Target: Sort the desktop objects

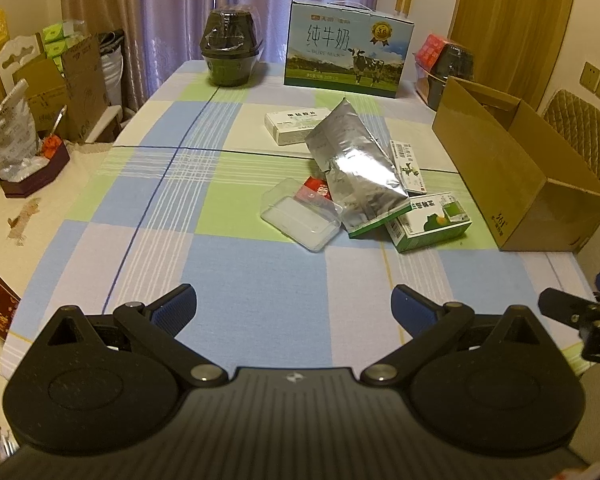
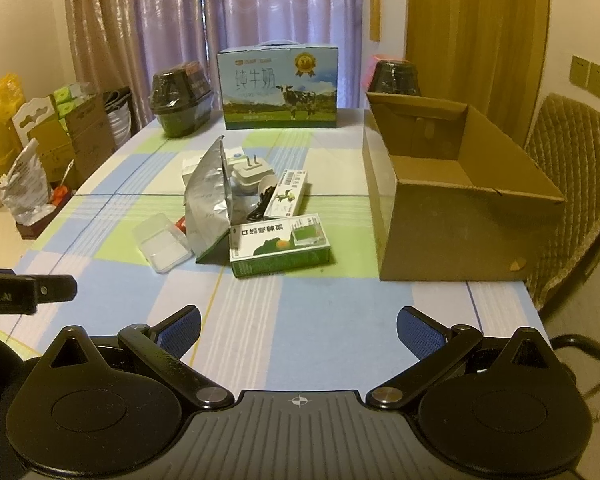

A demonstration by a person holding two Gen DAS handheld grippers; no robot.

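Nothing looks sorted yet: the cardboard box (image 2: 452,184) on the right side of the table shows a bare interior, and every loose item lies in one cluster mid-table. Left to right in that pile: clear plastic case (image 2: 162,242) flat on the checked tablecloth (image 2: 292,312); a small red packet (image 1: 315,190) partly tucked behind it; silver foil pouch (image 2: 208,196) leaning over the other items; white charger plug (image 2: 249,172) and a dark cable behind the pouch; narrow white carton (image 2: 287,194); green-and-white box (image 2: 278,250) nearest the cardboard box. A white flat box (image 1: 290,122) sits farther back. Left gripper (image 1: 294,306): jaws spread wide, holding nothing, low over the near cloth. Right gripper (image 2: 298,330): same, wide apart and empty. Judgement: whole job remains. Open cloth between grippers and pile gives free approach; the box's near wall stands tall, so items likely go in over the top. The table's right edge runs close beside the box.
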